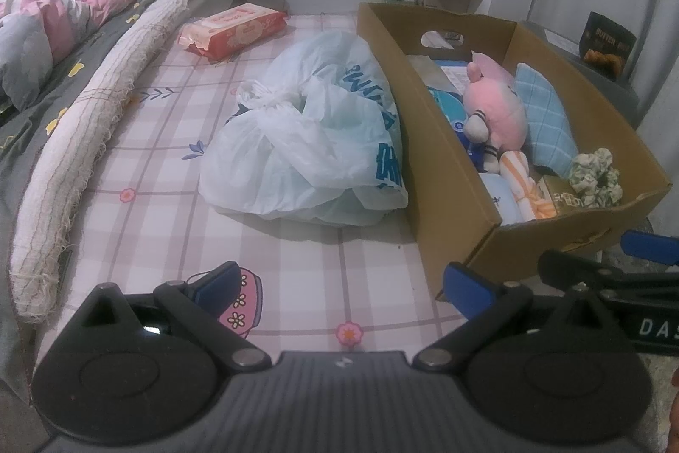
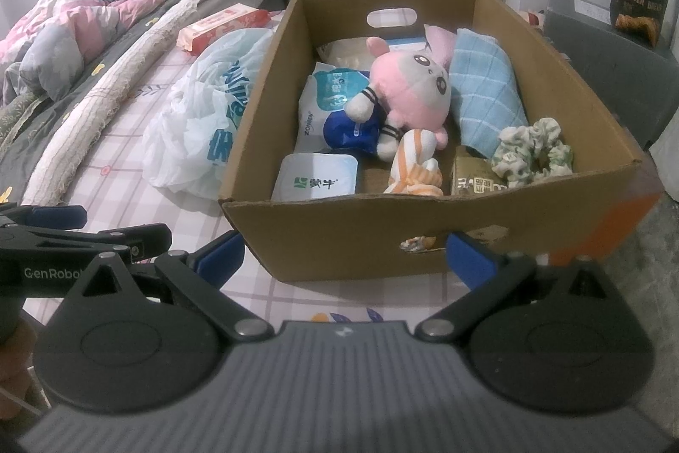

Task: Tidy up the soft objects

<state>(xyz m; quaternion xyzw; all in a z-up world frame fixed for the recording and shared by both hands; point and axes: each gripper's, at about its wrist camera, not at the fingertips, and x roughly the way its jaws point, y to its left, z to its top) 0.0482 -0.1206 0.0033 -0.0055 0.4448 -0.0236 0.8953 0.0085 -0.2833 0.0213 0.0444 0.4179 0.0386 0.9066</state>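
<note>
While both claws hang spread & empty, right gripper [image 2: 343, 255] nearest cardboard box [image 2: 360, 240]; approx. plan: pinch pink plush [image 2: 413, 92] mid-body w/ left gripper [image 1: 339, 285] clear.

The brown cardboard box [image 2: 365, 236] holds a pink plush toy [image 2: 418, 92], a blue checked towel [image 2: 483, 92], an orange-and-white striped cloth [image 2: 413, 162] and a green-and-white flowery scrunchie [image 2: 532, 151], beside a pale blue plastic bag [image 1: 314, 130].
</note>
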